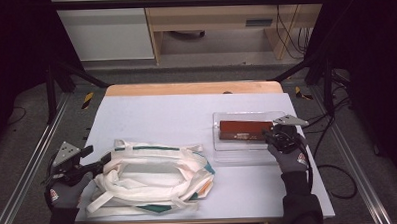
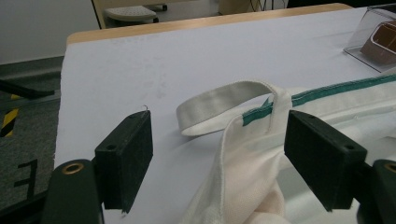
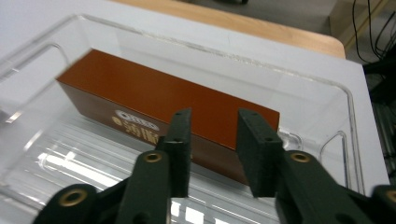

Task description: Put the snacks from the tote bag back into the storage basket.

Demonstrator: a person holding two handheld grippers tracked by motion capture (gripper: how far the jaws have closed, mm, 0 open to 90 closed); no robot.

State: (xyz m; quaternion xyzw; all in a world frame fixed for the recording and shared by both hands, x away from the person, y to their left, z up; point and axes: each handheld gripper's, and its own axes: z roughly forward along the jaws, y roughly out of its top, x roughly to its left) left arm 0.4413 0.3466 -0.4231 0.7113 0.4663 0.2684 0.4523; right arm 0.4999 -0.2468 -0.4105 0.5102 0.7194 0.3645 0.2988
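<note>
A white cloth tote bag (image 1: 153, 176) with green trim lies crumpled on the near left of the table. My left gripper (image 1: 95, 155) is at the bag's left edge. In the left gripper view it (image 2: 219, 154) is open wide, and the bag's fabric (image 2: 243, 172) rises between the jaws without touching them. One bag handle (image 2: 224, 100) loops just beyond them. A brown box (image 1: 243, 129) lies in a clear plastic tray (image 1: 248, 153) at the right. My right gripper (image 3: 212, 140) is open with a narrow gap, its jaws over the right end of the box (image 3: 154, 93).
The table (image 1: 161, 113) has a white cover and a wooden far edge (image 1: 193, 88). The tray's clear walls (image 3: 322, 102) stand around the box. Metal rails run down both sides of the table, and cables lie on the floor at the right.
</note>
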